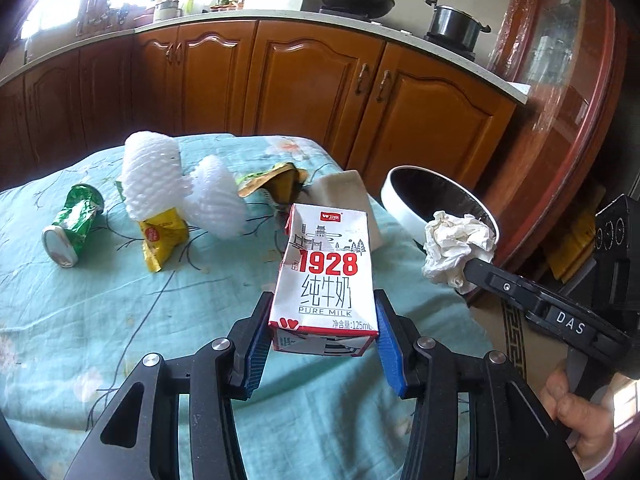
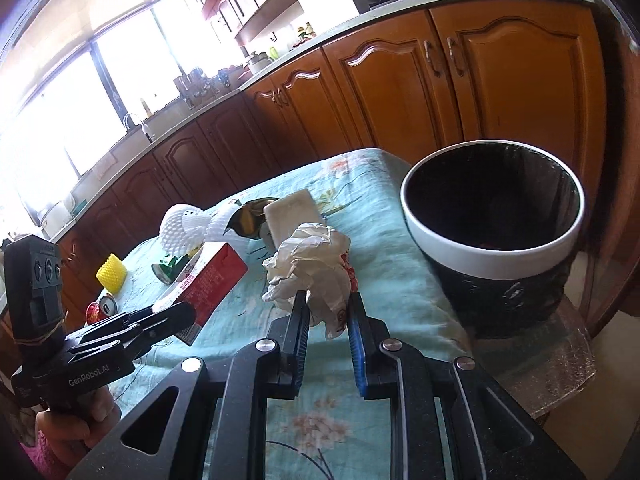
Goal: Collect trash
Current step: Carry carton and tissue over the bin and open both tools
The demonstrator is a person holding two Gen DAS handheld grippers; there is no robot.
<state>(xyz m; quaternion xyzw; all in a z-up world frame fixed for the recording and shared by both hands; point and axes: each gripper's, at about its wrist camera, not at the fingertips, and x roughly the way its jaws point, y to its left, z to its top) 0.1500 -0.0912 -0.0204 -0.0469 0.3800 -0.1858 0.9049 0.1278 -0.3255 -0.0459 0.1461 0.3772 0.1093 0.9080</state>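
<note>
The left gripper (image 1: 323, 344) is clamped on a milk carton (image 1: 326, 270). The blue pads (image 1: 390, 350) press the carton's two narrow sides near its bottom end. The carton's long axis runs forward along the fingers, its torn top end pointing away toward the far edge of the table (image 1: 100, 320). Its printed face is up and its upper left edge is dented. The carton is held above the teal cloth near the table's right edge.

The right gripper (image 2: 329, 322) is clamped on a wad of crumpled white paper (image 2: 310, 276), which bulges forward past the fingertips. The wad is held above the table's right edge, just beside the bin (image 2: 496, 240). The bin stands upright off the table's right edge, its white rim open upward.

Farther out on the table lie two white foam nets (image 1: 176, 184), a yellow wrapper (image 1: 162, 236) under the nearer net, and a crushed green can (image 1: 74, 224) on its side toward the left edge. A torn foil packet (image 1: 276, 184) and a white block (image 1: 352, 196) lie near the far right corner.
</note>
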